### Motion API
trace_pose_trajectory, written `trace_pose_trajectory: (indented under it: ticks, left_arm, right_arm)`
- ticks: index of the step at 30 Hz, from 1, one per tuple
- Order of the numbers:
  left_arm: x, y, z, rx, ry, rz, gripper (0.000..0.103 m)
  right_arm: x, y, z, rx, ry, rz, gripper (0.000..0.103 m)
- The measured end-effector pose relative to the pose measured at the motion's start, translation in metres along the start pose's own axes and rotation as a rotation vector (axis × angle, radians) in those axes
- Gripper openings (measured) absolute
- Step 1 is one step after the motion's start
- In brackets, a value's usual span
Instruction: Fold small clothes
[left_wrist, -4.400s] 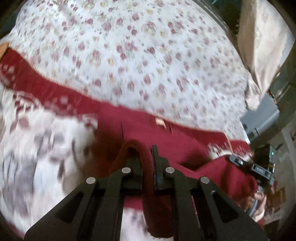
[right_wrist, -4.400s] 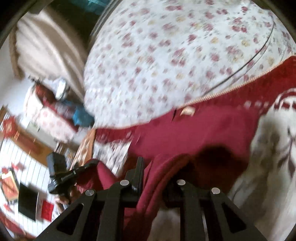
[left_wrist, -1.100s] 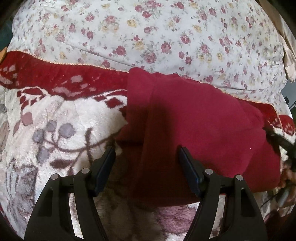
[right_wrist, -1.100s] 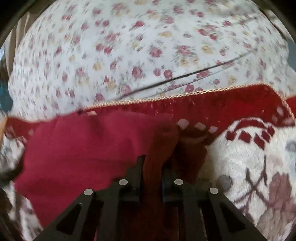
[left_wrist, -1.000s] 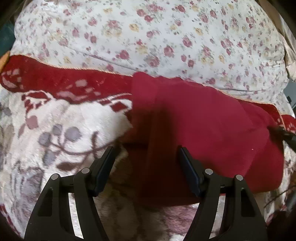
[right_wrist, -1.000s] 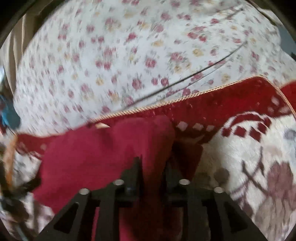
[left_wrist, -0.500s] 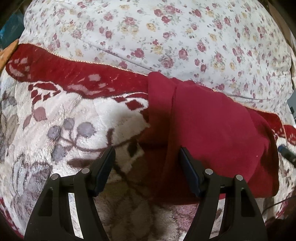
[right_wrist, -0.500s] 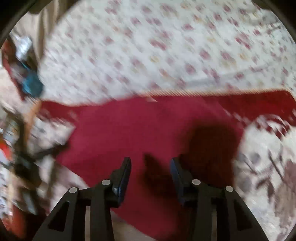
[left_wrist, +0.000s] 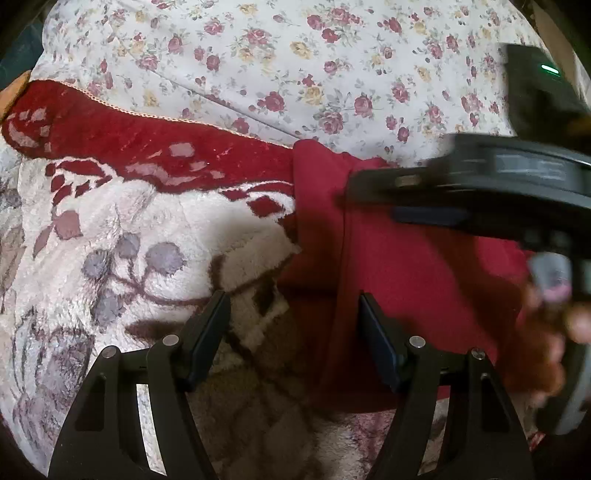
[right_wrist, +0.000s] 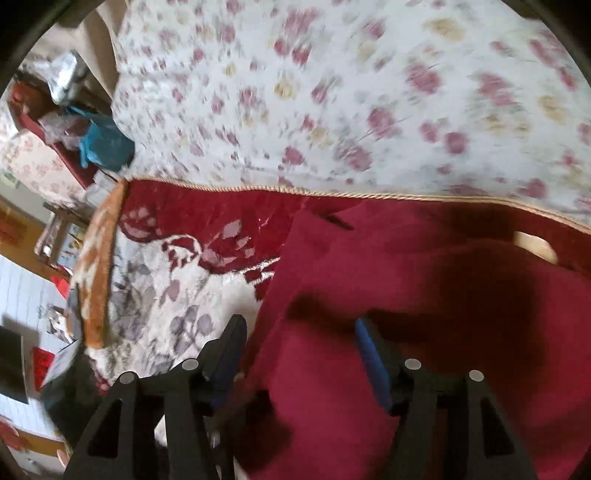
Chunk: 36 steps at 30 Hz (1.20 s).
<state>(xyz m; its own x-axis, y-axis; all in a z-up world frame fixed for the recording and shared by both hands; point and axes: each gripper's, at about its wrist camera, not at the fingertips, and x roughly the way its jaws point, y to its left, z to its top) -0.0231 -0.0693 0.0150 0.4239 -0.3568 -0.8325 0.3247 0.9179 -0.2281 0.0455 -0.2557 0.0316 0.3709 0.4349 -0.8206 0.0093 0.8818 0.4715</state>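
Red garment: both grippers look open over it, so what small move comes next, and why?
Probably close the right gripper on the red garment edge beneath it. Both grippers are open and hold nothing. The garment lies folded on the plush blanket, and its left edge runs between the right gripper's fingers. The left gripper straddles the garment's other fold edge and could grip next.

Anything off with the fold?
Mostly tidy, but the dark red fleece garment lies askew: its far-left corner pokes past the red-bordered plush blanket onto the floral sheet.
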Motion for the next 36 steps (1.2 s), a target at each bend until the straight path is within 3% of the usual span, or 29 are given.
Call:
trace_pose_trajectory:
  ticks: [4, 6, 7, 8, 11, 14, 19, 21, 22, 24, 25, 28, 30, 32, 33, 34, 35, 36]
  left_arm:
    - [0.002, 0.002, 0.0, 0.003, -0.007, -0.011, 0.071]
    - [0.002, 0.004, 0.0, 0.003, -0.009, -0.019, 0.071]
    - [0.002, 0.005, 0.0, 0.002, -0.01, -0.023, 0.071]
    - [0.001, 0.006, -0.001, 0.001, -0.01, -0.026, 0.071]
    - [-0.002, 0.011, 0.001, -0.014, -0.009, -0.054, 0.071]
    - [-0.01, 0.019, 0.005, -0.043, -0.026, -0.085, 0.071]
    - [-0.01, 0.028, 0.01, -0.079, -0.026, -0.096, 0.071]
    - [-0.01, 0.03, 0.012, -0.092, -0.019, -0.102, 0.071]
    - [-0.012, 0.03, 0.012, -0.091, -0.023, -0.103, 0.071]
    - [-0.017, 0.029, 0.01, -0.075, -0.039, -0.099, 0.071]
    - [-0.019, 0.028, 0.009, -0.066, -0.043, -0.092, 0.071]
    - [-0.019, 0.026, 0.005, -0.053, -0.033, -0.09, 0.071]
    - [-0.018, 0.025, 0.005, -0.049, -0.029, -0.087, 0.071]
    - [-0.018, 0.026, 0.004, -0.046, -0.027, -0.086, 0.071]
    - [-0.018, 0.027, 0.005, -0.049, -0.027, -0.088, 0.071]
    - [-0.019, 0.027, 0.005, -0.051, -0.028, -0.092, 0.071]
    - [-0.02, 0.027, 0.006, -0.052, -0.032, -0.095, 0.071]
    - [-0.021, 0.027, 0.007, -0.051, -0.039, -0.098, 0.071]
  right_arm:
    - [0.026, 0.002, 0.009, -0.044, 0.019, -0.059, 0.058]
    - [0.025, -0.001, 0.011, -0.057, -0.004, -0.094, 0.044]
    - [0.024, -0.002, 0.012, -0.066, -0.01, -0.12, 0.027]
    - [0.024, -0.002, 0.014, -0.071, -0.011, -0.119, 0.019]
    - [0.019, 0.002, 0.018, -0.073, -0.025, -0.086, 0.01]
    - [0.022, 0.016, 0.023, -0.111, -0.032, -0.054, 0.003]
    - [0.04, 0.022, 0.022, -0.082, -0.033, -0.061, 0.003]
    - [0.028, 0.014, 0.021, -0.034, -0.058, -0.029, 0.006]
    - [0.021, 0.011, 0.019, -0.015, -0.06, -0.03, 0.013]
    - [0.009, 0.008, 0.017, -0.01, -0.056, -0.04, 0.046]
    - [0.007, 0.008, 0.015, -0.016, -0.057, -0.058, 0.068]
    - [0.016, 0.013, 0.015, -0.067, -0.027, -0.094, 0.071]
    - [0.036, 0.012, 0.014, -0.086, 0.018, -0.159, 0.062]
    - [0.041, 0.012, 0.014, -0.121, -0.016, -0.226, 0.039]
    - [0.04, 0.011, 0.015, -0.121, -0.021, -0.228, 0.033]
    - [0.035, 0.009, 0.017, -0.106, -0.029, -0.209, 0.018]
    - [0.03, 0.009, 0.019, -0.097, -0.035, -0.167, 0.009]
    - [0.026, 0.01, 0.021, -0.101, -0.04, -0.154, 0.009]
